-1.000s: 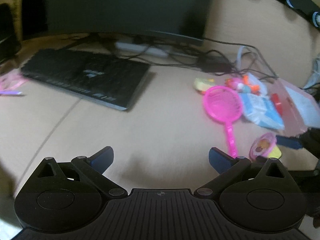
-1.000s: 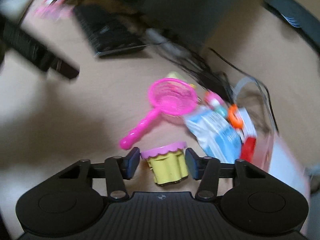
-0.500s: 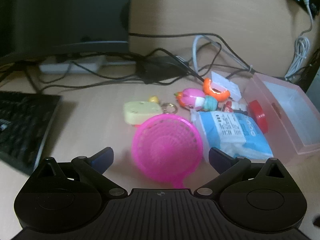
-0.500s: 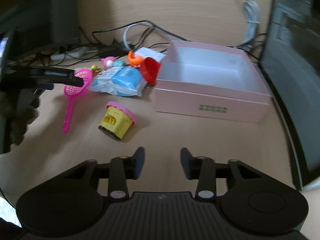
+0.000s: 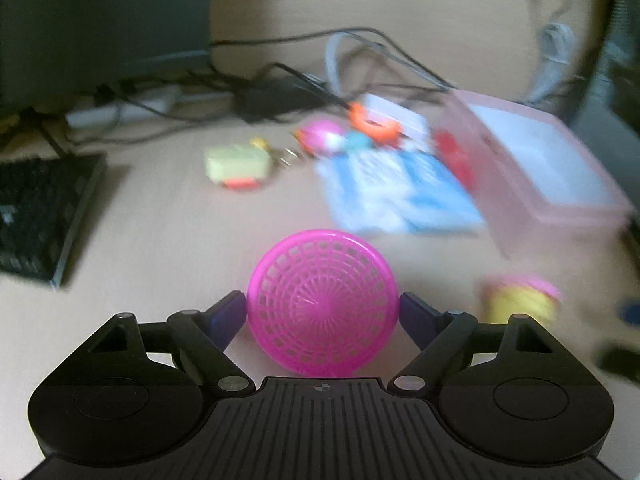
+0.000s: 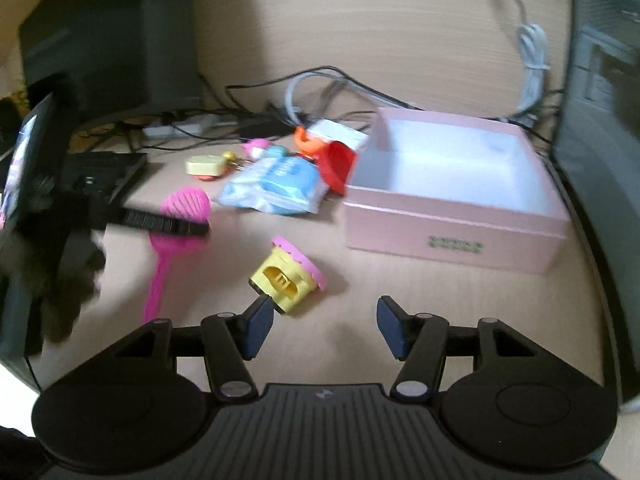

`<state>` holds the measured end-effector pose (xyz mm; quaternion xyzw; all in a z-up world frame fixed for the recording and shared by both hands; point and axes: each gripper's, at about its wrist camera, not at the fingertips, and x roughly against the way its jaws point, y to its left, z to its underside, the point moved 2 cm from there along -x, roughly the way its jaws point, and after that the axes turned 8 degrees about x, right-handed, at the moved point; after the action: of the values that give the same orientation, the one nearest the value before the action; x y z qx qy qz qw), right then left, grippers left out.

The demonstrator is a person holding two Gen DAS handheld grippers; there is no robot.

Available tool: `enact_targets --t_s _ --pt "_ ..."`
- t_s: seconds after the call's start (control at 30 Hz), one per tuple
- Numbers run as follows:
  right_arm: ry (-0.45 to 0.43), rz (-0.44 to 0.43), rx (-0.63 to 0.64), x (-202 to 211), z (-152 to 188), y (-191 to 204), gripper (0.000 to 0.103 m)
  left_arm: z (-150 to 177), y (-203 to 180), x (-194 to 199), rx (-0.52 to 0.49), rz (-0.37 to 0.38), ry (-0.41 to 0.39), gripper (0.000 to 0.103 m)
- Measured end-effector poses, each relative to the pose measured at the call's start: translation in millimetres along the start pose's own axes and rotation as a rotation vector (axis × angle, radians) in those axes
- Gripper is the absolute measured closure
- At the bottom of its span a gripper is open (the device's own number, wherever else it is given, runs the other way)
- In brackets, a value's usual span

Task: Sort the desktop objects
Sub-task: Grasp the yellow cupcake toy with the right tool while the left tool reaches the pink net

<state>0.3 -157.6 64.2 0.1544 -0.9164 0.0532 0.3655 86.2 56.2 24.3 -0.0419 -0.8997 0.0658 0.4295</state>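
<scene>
Left wrist view: the left gripper point(image 5: 322, 312) has its jaws closed in on the round head of the pink toy net point(image 5: 322, 304), one blue pad point(image 5: 228, 314) at each side of the rim; contact looks made, though motion blur leaves a firm pinch as my judgement. The hold across the hoop's width suits the shape, a stiff rim that offers two opposed edges.

Right wrist view: the net's handle point(image 6: 156, 276) trails toward six o'clock on the desk point(image 6: 400, 280), so the toy appears not yet lifted. The right gripper point(image 6: 324, 326) stands spread and holds nothing, with the yellow cupcake toy point(image 6: 286, 274) tipped on its side just off its left pad, at about eleven o'clock.

The pink box point(image 6: 456, 224) sits open and bare inside at two o'clock, the likely destination. A blue packet point(image 6: 276, 186), red lid point(image 6: 338, 164) and small keychain toys point(image 6: 204, 166) lie clustered at twelve o'clock, near the box's left wall.

The net is bright magenta, an open lattice with radial ribs, light and rigid plastic by appearance.
</scene>
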Motion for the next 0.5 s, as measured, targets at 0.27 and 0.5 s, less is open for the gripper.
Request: enact_targets --t_s 0.27,0.5 --pt "-0.023 -0.109 0.189 -38.7 -28.6 17.0 0.041 28.0 8.5 42.7 0.108 -0.054 0.006 0.005" --pt "0.049 -0.175 0.380 -77.3 -29.7 28.2 0.041 44.0 28.9 69.8 0.186 -0.111 0.002 0.003"
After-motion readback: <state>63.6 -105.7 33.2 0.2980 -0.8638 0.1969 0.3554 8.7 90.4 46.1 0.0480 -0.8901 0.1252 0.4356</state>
